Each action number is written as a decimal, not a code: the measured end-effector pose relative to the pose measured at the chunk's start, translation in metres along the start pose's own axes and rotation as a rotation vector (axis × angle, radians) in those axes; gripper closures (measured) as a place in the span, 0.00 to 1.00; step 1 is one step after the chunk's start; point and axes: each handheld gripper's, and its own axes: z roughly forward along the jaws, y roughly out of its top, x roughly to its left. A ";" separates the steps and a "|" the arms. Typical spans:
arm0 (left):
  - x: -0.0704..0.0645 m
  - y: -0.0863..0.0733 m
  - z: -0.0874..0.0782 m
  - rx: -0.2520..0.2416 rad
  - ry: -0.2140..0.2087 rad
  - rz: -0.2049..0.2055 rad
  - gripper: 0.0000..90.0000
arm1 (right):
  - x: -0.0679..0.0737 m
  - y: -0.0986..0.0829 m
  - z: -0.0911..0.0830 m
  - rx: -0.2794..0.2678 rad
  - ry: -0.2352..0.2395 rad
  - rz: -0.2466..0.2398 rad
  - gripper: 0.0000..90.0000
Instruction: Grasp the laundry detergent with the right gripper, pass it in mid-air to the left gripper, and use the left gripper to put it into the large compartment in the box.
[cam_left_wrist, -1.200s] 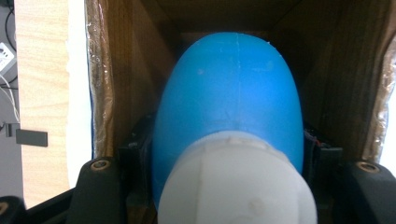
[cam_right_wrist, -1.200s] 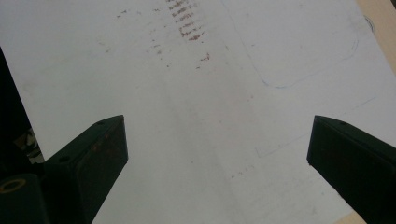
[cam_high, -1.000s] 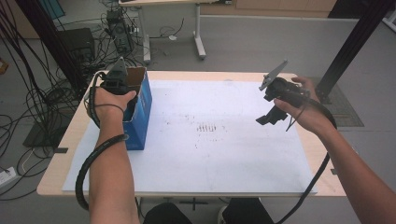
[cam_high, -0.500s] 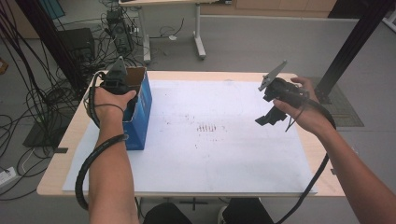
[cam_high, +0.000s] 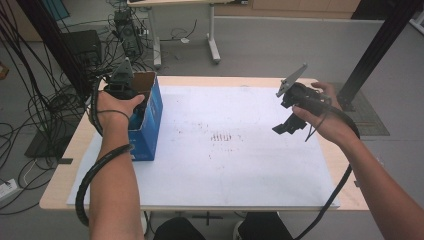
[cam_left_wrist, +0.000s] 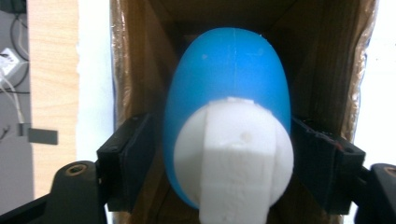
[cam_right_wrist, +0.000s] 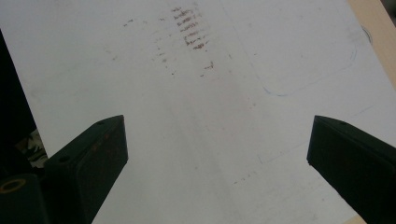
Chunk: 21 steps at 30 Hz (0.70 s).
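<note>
Honestly, the smooth blue plastic egg-shaped bulb with a white base (cam_left_wrist: 229, 116) looked light, slick and rigid inside the open blue cardboard box (cam_high: 150, 117). Left gripper (cam_left_wrist: 229, 154) jaws pinched its widest part; right gripper (cam_right_wrist: 217, 154) hung wide open, empty, above the bench (cam_high: 250, 170).
</note>
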 end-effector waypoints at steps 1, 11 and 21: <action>-0.001 0.000 -0.001 0.006 0.009 0.011 0.27 | 0.000 0.000 0.000 -0.002 0.001 0.001 0.06; -0.004 -0.006 -0.017 0.001 0.048 0.048 0.21 | 0.005 0.004 0.001 -0.003 0.007 -0.001 0.06; -0.013 -0.016 -0.050 -0.068 0.017 0.134 0.11 | 0.005 0.014 0.006 0.020 0.019 -0.002 0.06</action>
